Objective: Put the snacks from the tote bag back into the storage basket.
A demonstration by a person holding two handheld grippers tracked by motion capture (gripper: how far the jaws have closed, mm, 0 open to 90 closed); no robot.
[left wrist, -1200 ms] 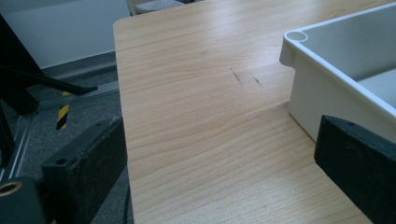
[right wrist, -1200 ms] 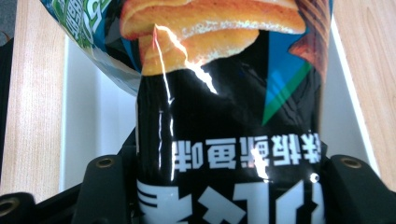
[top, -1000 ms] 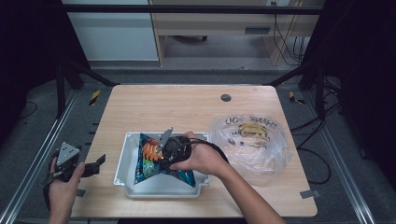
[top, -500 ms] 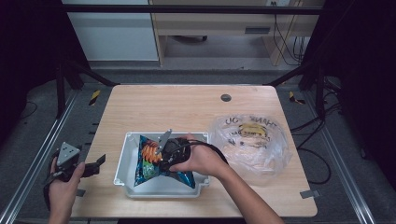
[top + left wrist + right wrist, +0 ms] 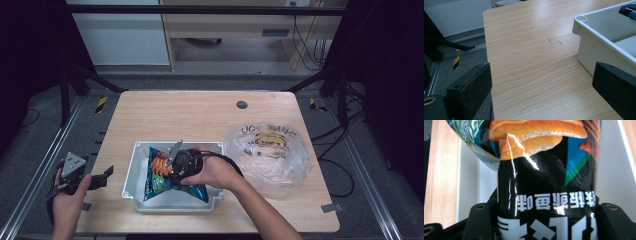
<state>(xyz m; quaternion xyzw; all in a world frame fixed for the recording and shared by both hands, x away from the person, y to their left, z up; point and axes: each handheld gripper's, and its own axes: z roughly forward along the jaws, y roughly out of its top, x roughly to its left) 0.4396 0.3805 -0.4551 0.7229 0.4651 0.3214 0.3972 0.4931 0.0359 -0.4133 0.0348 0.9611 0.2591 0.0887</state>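
Observation:
A glossy chip bag [image 5: 156, 180], black and blue with orange chips printed on it, lies in a white plastic bin [image 5: 134, 152] near the table's front. My right gripper [image 5: 172, 170] reaches into the bin from the right. In the right gripper view my right gripper [image 5: 546, 220] has a jaw pressed on each side of the chip bag [image 5: 544, 177]. My left gripper [image 5: 102, 177] hangs at the table's left edge, open and holding nothing. The left gripper view shows my left gripper [image 5: 541, 85] over bare wood, beside the bin's corner [image 5: 604, 47].
A clear plastic shopping bag [image 5: 267, 152] with goods inside lies to the right of the bin. A dark round grommet [image 5: 242, 104] sits near the table's far edge. A metal frame and cables surround the table.

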